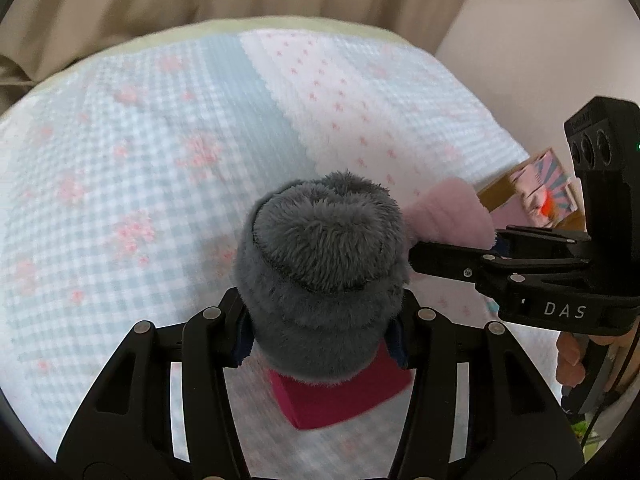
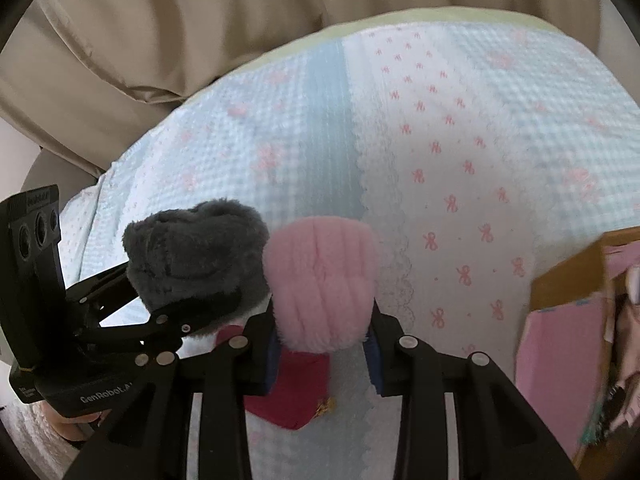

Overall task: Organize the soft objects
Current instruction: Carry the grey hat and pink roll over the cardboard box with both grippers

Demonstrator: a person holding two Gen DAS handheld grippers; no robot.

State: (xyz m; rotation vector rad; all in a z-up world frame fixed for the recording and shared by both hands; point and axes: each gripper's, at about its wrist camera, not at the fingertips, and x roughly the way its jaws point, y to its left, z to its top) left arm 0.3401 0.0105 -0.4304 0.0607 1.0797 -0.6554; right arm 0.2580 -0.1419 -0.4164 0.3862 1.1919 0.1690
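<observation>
Your left gripper (image 1: 322,332) is clamped on a grey fluffy item (image 1: 320,264), its pads pressing both sides of the lower body; the grey pile bulges up above the fingers. Your right gripper (image 2: 322,344) is clamped on a pink fluffy item (image 2: 320,280), gripped at its lower end, the rest standing up between the fingers. Both items are held off the bedspread (image 1: 140,140), side by side, the grey one to the left of the pink one and close to touching it.

A dark red cloth (image 2: 298,396) lies on the bedspread directly under the two held items, with a small gold mark near one edge. Whether it is joined to either item cannot be told.

The bedspread is pale blue check with pink flowers on one part and white with pink bows on the other. A cardboard box (image 2: 560,292) with pink printed contents sits at the right edge. Beige curtain (image 2: 200,32) hangs behind the bed.

A hand (image 1: 572,360) shows at the handle of your right gripper.
</observation>
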